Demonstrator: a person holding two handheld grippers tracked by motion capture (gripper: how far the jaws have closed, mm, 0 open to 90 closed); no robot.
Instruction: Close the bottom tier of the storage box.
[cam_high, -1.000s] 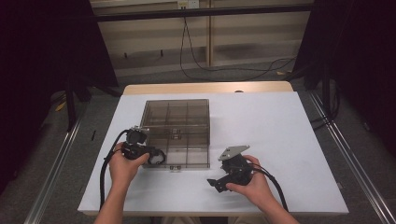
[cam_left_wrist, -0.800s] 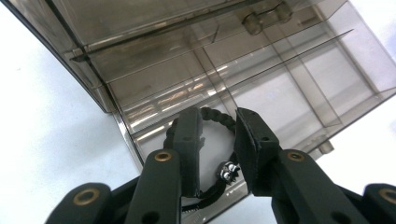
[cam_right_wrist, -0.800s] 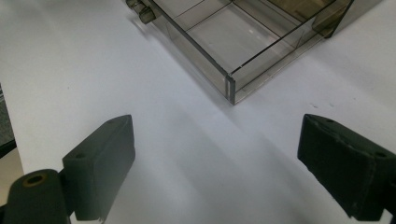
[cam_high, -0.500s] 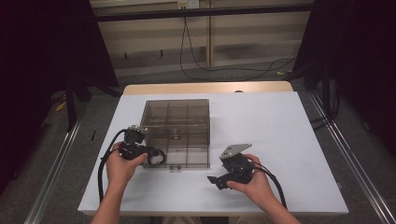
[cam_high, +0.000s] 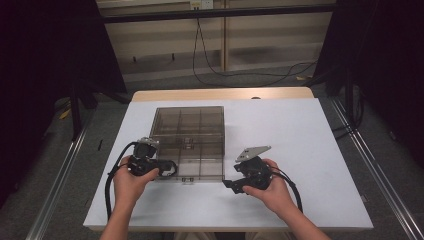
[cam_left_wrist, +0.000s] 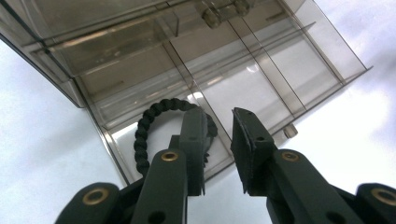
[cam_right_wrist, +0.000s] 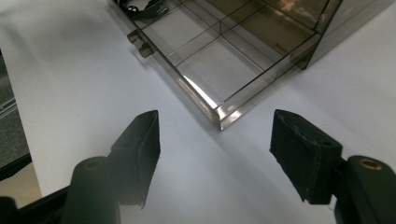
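One smoky transparent plastic compartment box (cam_high: 187, 142) lies mid-bench (cam_high: 310, 135). One black braided cord bracelet (cam_left_wrist: 154, 121), seen in left gripper view, occupies its 7 o'clock compartment. Left claw (cam_left_wrist: 219, 140) released above it; right claw (cam_right_wrist: 215, 140) released, closing on nothing.

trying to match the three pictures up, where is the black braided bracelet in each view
High view: black braided bracelet in the clear compartment box's near-left corner compartment, by the left gripper.
Left gripper view: lower centre, in a compartment, partly behind that gripper's jaw.
Right gripper view: a dark shape at the top edge may be it; I cannot tell.
Shared landmark: the box's front latch.
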